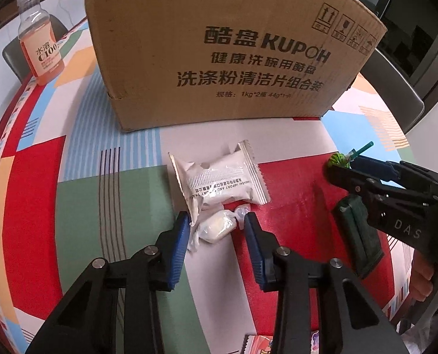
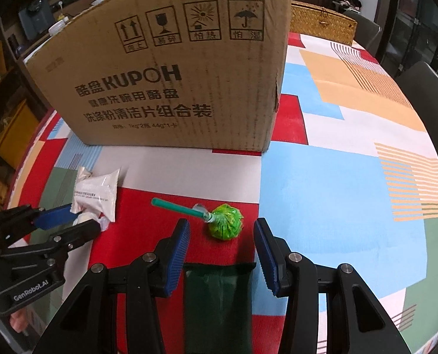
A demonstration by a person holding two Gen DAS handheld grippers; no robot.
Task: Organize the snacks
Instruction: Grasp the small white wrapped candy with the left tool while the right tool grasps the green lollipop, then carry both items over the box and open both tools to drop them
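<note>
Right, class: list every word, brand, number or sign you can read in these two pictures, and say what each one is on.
"酷盘 KUPOH": cardboard box.
"洗涤粉清洁片组合装": box, below the brand.
"1kg*2瓶 44g*1": box, small line; its end is unclear.
Arrows, glass, sun and umbrella signs: box, top corner.
"水溶 C100": bottle.
"DAS": right gripper.
"GenRobot.AI": left gripper.
White packet: print too small to read.

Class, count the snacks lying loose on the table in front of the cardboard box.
4: white packet, small wrapped candy between left tool fingers, green lollipop, dark green packet. More may be hidden.
</note>
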